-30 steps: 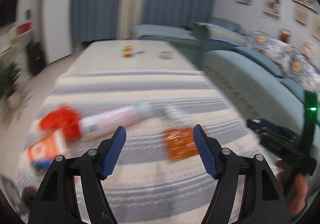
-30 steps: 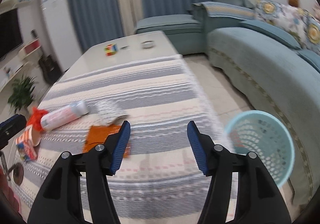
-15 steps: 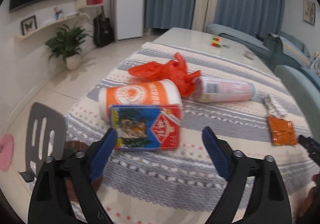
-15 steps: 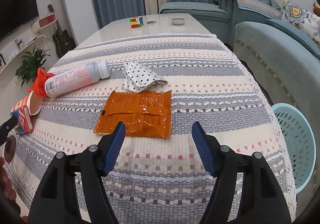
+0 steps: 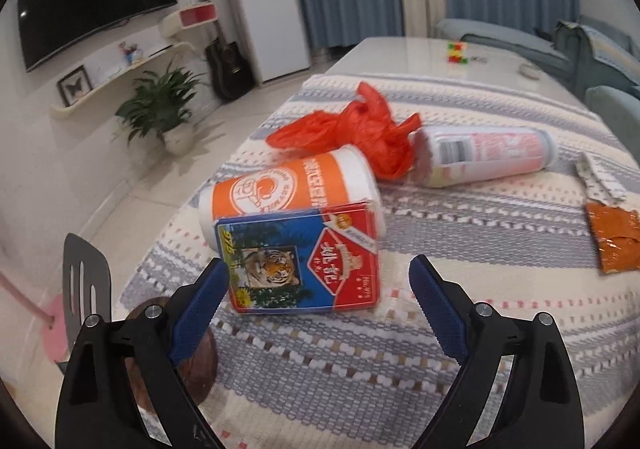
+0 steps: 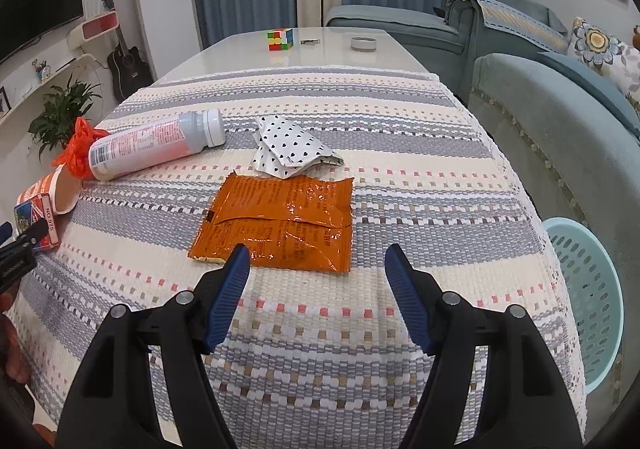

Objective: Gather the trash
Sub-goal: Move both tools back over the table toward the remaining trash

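Note:
My left gripper (image 5: 316, 289) is open just before a blue and red card box (image 5: 304, 261) that lies on the striped tablecloth. Behind the box lie an orange and white paper cup (image 5: 288, 185), a crumpled red plastic bag (image 5: 360, 133) and a pink and white bottle (image 5: 488, 155). My right gripper (image 6: 318, 269) is open just short of a flat orange snack wrapper (image 6: 280, 221). A crumpled dotted white wrapper (image 6: 292, 149) lies behind it. The bottle (image 6: 152, 145), cup (image 6: 52, 185) and card box (image 6: 36, 221) show at the left. A light blue basket (image 6: 588, 297) stands on the floor at the table's right.
A Rubik's cube (image 6: 280, 39), a small metal item (image 6: 310, 41) and a tape roll (image 6: 363, 43) sit on the bare far end of the table. A blue sofa (image 6: 560, 109) runs along the right. A chair (image 5: 86, 285) and a plant (image 5: 164, 109) are at the left.
My left gripper swung left from the orange wrapper and closed in on the card box. My right gripper moved left and closer to the orange wrapper. Both stayed open.

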Tool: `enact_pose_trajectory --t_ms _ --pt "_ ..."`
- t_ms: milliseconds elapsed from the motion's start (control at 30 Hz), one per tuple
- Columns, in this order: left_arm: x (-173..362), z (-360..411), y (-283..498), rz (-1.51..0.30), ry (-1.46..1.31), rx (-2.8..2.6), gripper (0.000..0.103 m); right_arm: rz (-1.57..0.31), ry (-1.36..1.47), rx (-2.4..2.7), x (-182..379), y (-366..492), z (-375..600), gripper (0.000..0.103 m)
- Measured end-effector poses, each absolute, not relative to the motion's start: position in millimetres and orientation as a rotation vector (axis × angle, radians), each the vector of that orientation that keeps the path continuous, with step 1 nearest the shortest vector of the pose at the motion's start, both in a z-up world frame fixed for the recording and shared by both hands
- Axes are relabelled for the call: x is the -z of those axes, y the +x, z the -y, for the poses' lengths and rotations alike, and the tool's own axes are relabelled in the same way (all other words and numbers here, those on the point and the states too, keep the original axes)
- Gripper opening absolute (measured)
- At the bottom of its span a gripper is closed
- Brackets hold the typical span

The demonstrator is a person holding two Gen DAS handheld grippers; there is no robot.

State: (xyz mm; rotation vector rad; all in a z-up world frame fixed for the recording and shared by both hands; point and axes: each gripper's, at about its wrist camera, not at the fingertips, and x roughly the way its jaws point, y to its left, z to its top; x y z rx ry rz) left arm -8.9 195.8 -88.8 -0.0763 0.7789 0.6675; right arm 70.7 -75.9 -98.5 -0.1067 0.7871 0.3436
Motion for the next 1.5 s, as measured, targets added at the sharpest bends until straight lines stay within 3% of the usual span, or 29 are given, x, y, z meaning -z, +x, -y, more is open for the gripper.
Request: enact_pose_trajectory --t_ms 567,700,900,1000,1333,1500 --pt "96.5 -178.1 39.6 -0.866 -0.074 -0.483 0.087 -0.795 -0.077 -0.359 99.4 73.5 80.0 0.067" --pt "92.1 -164.3 42.5 -0.827 -0.046 -0.364 0.081 -0.796 -0.077 -0.364 99.6 73.9 79.8 0.067" --pt "73.9 -177.6 3.4 -0.704 -0.088 -0.471 0.087 -0.798 -0.074 -0.367 99.6 74.4 79.0 0.067" --pt "81.1 -209.3 6.3 -0.748 -0.222 -0.504 0.088 -0.797 -0.072 -0.368 99.7 74.3 78.8 0.068" --pt "101.7 -186.4 30.7 -0.862 -0.386 -0.069 0.069 -0.802 -0.051 -0.363 98.6 76.3 82.2 0.068" --pt "98.1 -148.8 32.0 -0.874 -0.413 0.186 0.069 -0.804 -0.018 -0.355 97.5 77.8 88.7 0.068"
